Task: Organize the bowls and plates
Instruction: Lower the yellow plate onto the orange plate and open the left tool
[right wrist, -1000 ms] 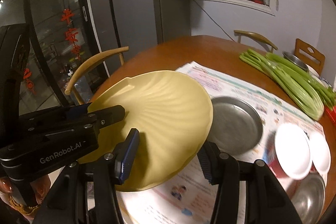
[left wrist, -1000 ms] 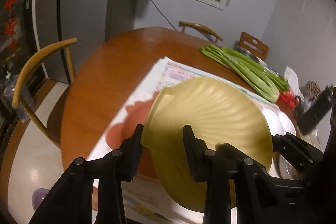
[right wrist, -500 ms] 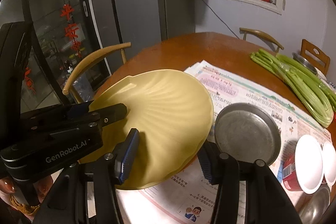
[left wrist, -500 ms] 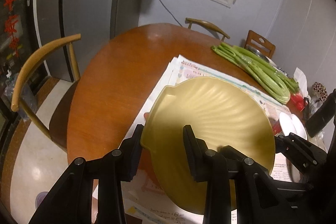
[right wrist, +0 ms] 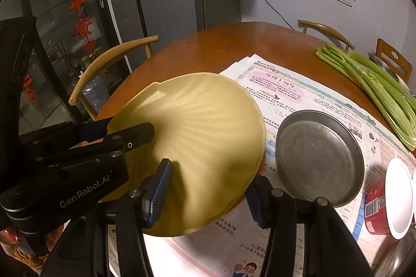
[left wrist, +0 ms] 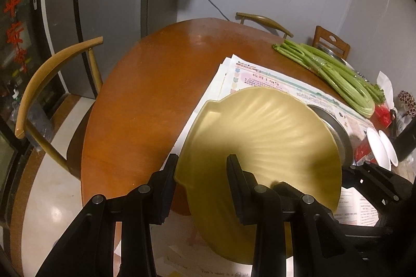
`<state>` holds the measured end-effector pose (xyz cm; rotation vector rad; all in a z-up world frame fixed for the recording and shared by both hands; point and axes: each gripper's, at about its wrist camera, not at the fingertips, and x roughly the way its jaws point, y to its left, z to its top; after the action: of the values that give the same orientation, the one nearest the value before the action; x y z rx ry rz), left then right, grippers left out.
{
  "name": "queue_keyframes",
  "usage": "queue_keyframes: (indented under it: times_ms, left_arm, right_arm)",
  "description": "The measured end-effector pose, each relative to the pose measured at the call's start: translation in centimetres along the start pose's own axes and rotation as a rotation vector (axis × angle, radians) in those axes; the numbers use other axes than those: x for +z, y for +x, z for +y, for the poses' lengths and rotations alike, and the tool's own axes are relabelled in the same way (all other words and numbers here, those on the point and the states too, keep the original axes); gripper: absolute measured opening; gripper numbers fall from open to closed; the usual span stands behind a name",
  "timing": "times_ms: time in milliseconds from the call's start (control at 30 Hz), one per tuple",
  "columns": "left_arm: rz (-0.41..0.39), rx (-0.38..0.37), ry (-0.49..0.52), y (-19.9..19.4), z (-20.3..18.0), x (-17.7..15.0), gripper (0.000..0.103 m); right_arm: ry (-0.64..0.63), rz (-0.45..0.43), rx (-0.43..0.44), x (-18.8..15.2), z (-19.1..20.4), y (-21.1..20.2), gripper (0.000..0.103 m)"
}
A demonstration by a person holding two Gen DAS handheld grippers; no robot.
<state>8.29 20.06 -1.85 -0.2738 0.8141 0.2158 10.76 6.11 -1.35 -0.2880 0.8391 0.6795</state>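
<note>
Round brown wooden desk (left wrist: 145, 105), spread with printed newspaper sheets (right wrist: 293, 95): over the last second the yellow scallop-shaped ribbed plate (right wrist: 197, 131) has been carried further off the desk edge side toward the sheets, exposing the round grey metal dish (right wrist: 319, 157), empty, which now sits just beside the plate's rim — likely the stacking target. Left tongs (left wrist: 201, 169) clamp the plate's near rim; right tongs (right wrist: 209, 190) straddle its opposite edge, jaws wide, grip uncertain. White bowls (right wrist: 399, 197) at right, contents unseen.
</note>
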Motion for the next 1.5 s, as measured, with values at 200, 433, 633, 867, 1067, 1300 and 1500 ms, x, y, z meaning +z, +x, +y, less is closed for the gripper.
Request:
queue_keyframes:
  times_ms: [200,433,633,867,1067,1300,1500]
  left_arm:
    - [0.005,0.006,0.016,0.4,-0.5,-0.3,0.038]
    - [-0.005,0.014,0.027,0.3,-0.8,-0.4,0.038]
    - [-0.004,0.010,0.018,0.2,-0.6,-0.4,0.040]
    - [-0.005,0.012,0.001,0.1,-0.1,-0.4,0.040]
    - [-0.009,0.007,-0.001,-0.1,-0.2,-0.6,0.040]
    - [-0.012,-0.006,-0.008,-0.4,-0.3,-0.7,0.040]
    - [-0.030,-0.008,-0.001,-1.1,-0.6,-0.7,0.040]
  right_arm:
    - [0.009,0.020,-0.013,-0.2,-0.4,0.7,0.054]
    - [0.014,0.017,-0.013,-0.5,-0.8,0.8,0.054]
    - [-0.021,0.013,-0.037,-0.7,-0.2,0.6,0.054]
    - [-0.027,0.020,-0.055,-1.4,-0.4,0.1,0.054]
    - [-0.009,0.019,-0.048,-1.5,-1.1,-0.2,0.054]
    - [-0.018,0.010,-0.046,-1.5,-0.9,-0.4,0.054]
    - [-0.011,0.001,-0.038,-1.6,-1.1,-0.8,0.054]
